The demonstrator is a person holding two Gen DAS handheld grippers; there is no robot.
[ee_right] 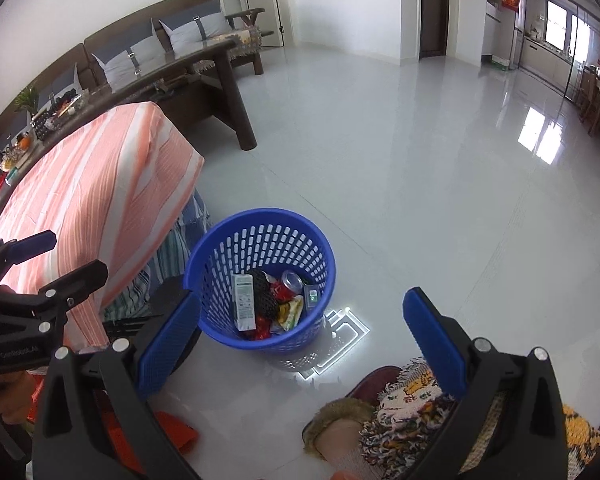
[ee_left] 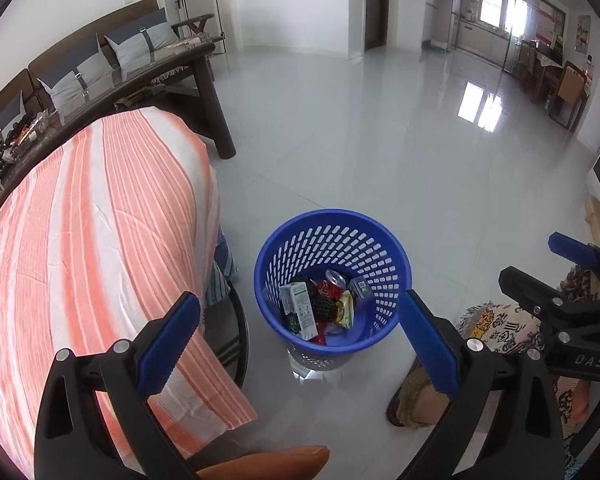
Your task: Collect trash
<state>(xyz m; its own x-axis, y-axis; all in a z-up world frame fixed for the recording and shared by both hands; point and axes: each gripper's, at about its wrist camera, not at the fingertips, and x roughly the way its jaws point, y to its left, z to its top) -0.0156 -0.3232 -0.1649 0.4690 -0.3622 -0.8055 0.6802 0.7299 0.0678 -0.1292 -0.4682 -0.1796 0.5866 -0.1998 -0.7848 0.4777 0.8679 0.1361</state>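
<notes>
A blue perforated trash basket [ee_left: 384, 264] stands on the white floor beside the striped table; it also shows in the right wrist view [ee_right: 320, 256]. Inside lie a white-green carton [ee_left: 298, 310], a red soda can [ee_left: 332, 284], a black mesh piece [ee_left: 324, 304], a yellow-green wrapper [ee_left: 346, 312] and a small green box [ee_left: 360, 288]. My left gripper [ee_left: 300, 340] is open and empty, above the near rim of the basket. My right gripper [ee_right: 300, 344] is open and empty, just in front of the basket. The right gripper shows in the left wrist view [ee_left: 540, 268], and the left gripper in the right wrist view [ee_right: 64, 256].
A table under an orange-and-white striped cloth [ee_left: 100, 220] stands left of the basket. A dark coffee table [ee_left: 204, 80] with small items and a sofa [ee_left: 80, 60] lie behind it. A slippered foot and patterned fabric [ee_right: 400, 412] are at the lower right. Glossy floor [ee_left: 380, 140] stretches toward the kitchen.
</notes>
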